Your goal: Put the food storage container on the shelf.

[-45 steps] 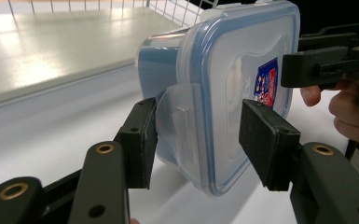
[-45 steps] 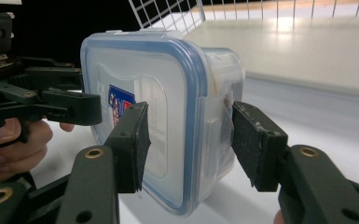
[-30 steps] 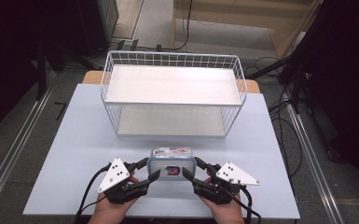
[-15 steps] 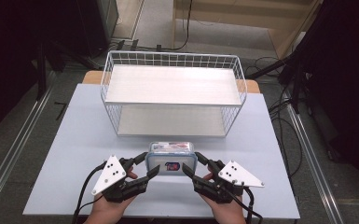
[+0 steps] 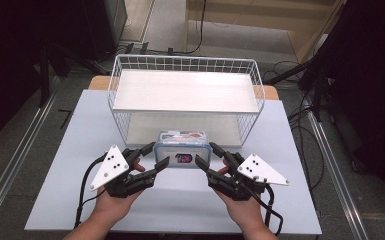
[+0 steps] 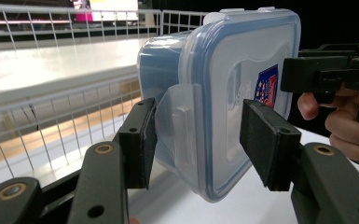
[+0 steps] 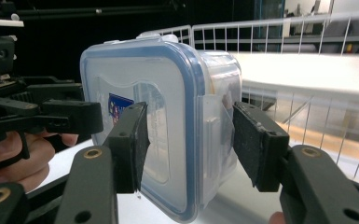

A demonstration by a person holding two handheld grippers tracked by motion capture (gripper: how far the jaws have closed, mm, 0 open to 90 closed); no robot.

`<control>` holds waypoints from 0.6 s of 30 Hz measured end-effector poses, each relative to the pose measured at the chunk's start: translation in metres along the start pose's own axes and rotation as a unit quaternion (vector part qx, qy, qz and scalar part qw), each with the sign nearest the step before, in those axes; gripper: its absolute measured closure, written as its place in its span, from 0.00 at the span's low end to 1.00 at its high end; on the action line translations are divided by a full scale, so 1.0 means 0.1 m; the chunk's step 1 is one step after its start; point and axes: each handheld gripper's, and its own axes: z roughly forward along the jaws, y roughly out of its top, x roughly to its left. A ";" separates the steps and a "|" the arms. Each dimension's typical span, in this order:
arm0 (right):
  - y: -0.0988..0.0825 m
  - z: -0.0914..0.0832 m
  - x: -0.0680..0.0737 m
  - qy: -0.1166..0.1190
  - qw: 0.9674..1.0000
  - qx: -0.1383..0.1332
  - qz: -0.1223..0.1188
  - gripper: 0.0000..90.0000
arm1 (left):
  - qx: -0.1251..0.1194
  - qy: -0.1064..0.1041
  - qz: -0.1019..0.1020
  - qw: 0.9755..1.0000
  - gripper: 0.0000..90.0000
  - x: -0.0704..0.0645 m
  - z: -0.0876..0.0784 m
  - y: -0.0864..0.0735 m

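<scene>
Container (image 5: 182,149) tilted, off table | left claw (image 5: 151,160), right claw (image 5: 209,162) apparently clamp its ends | palms up

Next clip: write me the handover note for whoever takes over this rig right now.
Left gripper: shut on the left side latch of the plastic container.
Right gripper: shut on the right side latch of the same container.
Container: lid on, tipped so the lid faces the person, held off the white table between both grippers, just in front of the wire rack.
Done: container gripped from both sides and lifted.
Left: probably carry it forward and set it on a rack shelf; both shelves look free. Then release both sides.
</scene>
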 end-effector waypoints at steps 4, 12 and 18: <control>0.07 0.02 -0.02 0.000 1.000 -0.012 -0.003 0.54 | -0.012 0.001 0.003 1.000 0.53 0.02 0.02 0.05; 0.22 0.06 -0.05 -0.002 1.000 -0.030 -0.005 0.53 | -0.022 0.003 0.017 1.000 0.53 0.08 0.07 0.21; 0.35 0.12 -0.15 -0.007 0.999 -0.040 -0.011 0.54 | -0.022 -0.004 0.018 1.000 0.53 0.18 0.19 0.36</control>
